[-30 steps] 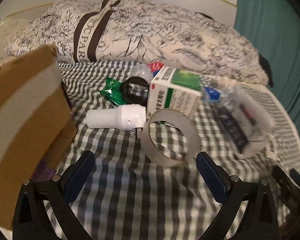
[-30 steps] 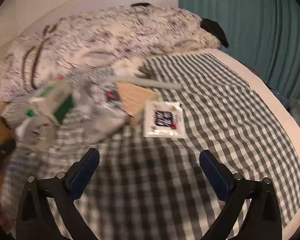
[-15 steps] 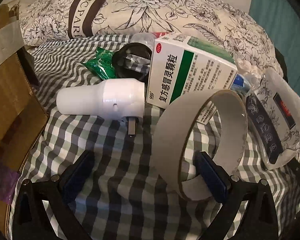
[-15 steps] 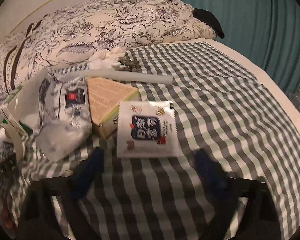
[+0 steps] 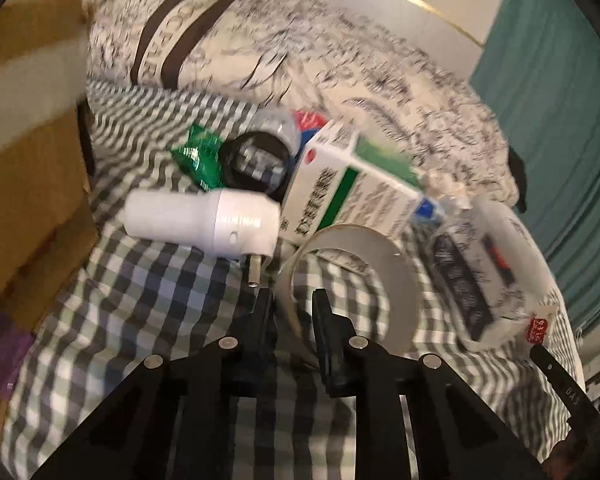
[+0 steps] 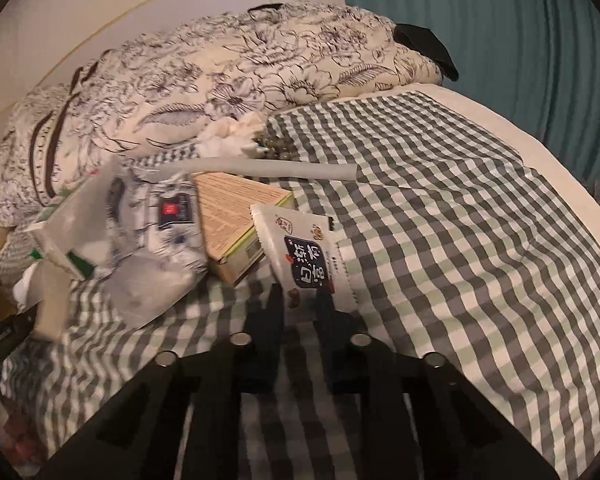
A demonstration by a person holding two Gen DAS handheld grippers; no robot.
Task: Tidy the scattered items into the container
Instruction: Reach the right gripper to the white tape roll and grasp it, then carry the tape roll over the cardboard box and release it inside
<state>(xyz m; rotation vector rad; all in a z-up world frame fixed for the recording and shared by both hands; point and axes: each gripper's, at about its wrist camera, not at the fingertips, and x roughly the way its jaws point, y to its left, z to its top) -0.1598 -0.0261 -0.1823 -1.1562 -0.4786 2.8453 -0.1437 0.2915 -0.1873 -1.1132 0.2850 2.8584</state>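
In the left wrist view my left gripper (image 5: 293, 304) is shut on the near rim of a grey tape roll (image 5: 384, 276), which stands tilted on the checked cloth. Behind it lie a white plug-in device (image 5: 204, 222), a green-and-white medicine box (image 5: 352, 192), a black round lid (image 5: 256, 162) and a green wrapper (image 5: 200, 156). The cardboard box (image 5: 28, 184) stands at the left. In the right wrist view my right gripper (image 6: 300, 300) is shut on the lower edge of a white snack packet (image 6: 304, 252), lifted off the cloth.
A tan flat box (image 6: 236, 216), a clear printed bag (image 6: 152, 232), a rolled white tube (image 6: 272, 168) and a crumpled tissue (image 6: 232, 136) lie on the bed. A floral duvet (image 6: 220, 76) lies behind. A teal curtain (image 6: 520, 28) hangs at the right.
Both grippers were open and have shut: the left on the tape roll's rim, the right on the snack packet. The packet's near edge has lifted and it now tilts.
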